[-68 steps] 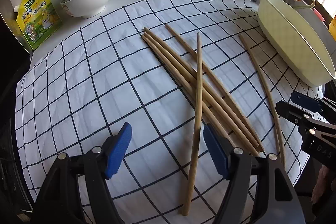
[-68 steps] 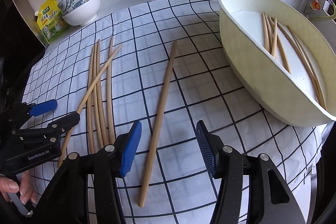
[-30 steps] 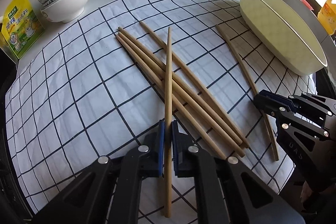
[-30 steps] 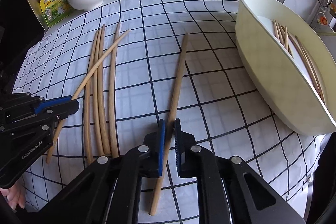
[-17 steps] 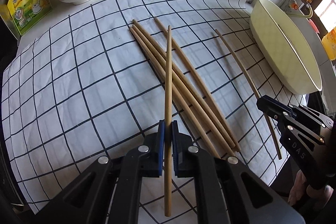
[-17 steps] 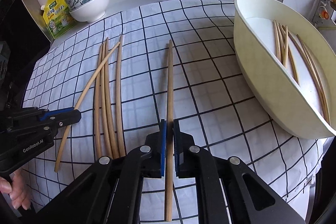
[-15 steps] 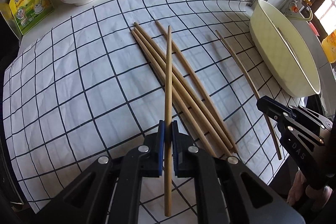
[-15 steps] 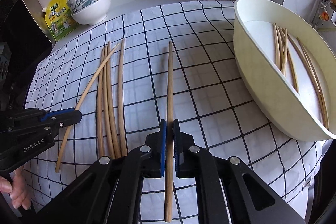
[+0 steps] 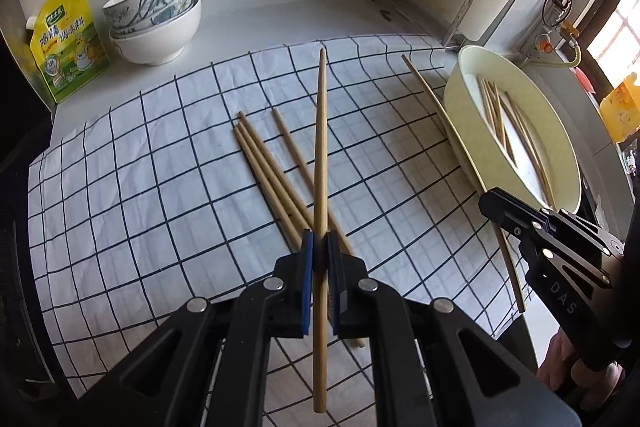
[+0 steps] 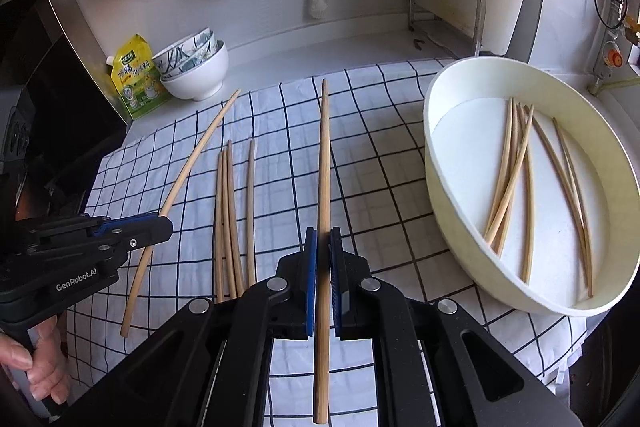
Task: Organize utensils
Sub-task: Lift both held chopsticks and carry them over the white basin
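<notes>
Now, with left gripper [image 9: 319, 269] and right gripper [image 10: 324, 265] each clamped on one pale wooden chopstick [image 9: 320, 163] above checked cloth [image 9: 160, 187]: carry right, keep level, clear rim of cream oval tub [image 10: 460, 227], part jaws low inside.

Left gripper [image 9: 319, 259]: black plastic arms, blue ribbed pads [image 9: 307, 279] on inner finger faces, round silver screws along each arm. White "GenRobot.AI" lettering on side, seen from right wrist view. Right gripper [image 10: 323, 259]: same black build, blue pads [image 10: 310, 279], silver screws; "DAS" lettering on side. Bare hand [image 10: 38, 363] around each handle; sleeves not visible.
</notes>
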`<state>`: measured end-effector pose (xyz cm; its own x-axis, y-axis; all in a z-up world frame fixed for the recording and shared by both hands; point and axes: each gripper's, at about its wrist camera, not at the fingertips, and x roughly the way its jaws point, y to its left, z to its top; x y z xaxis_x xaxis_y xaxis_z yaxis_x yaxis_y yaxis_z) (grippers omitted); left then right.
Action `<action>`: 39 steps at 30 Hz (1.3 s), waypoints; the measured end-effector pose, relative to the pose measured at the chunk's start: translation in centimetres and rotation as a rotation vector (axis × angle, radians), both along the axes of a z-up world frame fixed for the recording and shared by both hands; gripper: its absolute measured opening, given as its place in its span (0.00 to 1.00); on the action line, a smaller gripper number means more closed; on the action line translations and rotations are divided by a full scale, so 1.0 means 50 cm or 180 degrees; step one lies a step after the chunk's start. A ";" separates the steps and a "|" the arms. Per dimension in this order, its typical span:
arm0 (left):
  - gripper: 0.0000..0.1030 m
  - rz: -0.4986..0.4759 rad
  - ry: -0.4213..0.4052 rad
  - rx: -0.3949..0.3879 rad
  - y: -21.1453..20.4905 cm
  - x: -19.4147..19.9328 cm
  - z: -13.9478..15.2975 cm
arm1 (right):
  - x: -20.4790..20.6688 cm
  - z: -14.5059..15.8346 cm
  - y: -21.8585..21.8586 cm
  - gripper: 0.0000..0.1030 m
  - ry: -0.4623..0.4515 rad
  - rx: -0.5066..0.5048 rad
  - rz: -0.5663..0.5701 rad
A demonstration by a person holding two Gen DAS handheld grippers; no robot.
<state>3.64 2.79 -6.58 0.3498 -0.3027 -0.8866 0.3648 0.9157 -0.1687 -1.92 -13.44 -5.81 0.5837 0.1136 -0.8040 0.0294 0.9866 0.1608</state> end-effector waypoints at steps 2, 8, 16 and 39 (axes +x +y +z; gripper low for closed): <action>0.07 -0.0027 -0.0066 -0.0022 -0.023 0.001 0.020 | -0.003 0.019 -0.020 0.06 -0.0066 0.0007 -0.0011; 0.07 -0.0177 -0.0216 -0.0154 -0.122 0.005 0.071 | -0.017 0.064 -0.109 0.06 -0.0221 -0.0034 -0.0138; 0.07 -0.0490 -0.0389 -0.0339 -0.296 0.010 0.119 | -0.047 0.091 -0.280 0.06 -0.0297 -0.0137 -0.0547; 0.07 -0.0726 -0.0066 -0.0032 -0.582 0.089 -0.006 | 0.010 -0.035 -0.492 0.06 0.0050 0.0271 -0.0867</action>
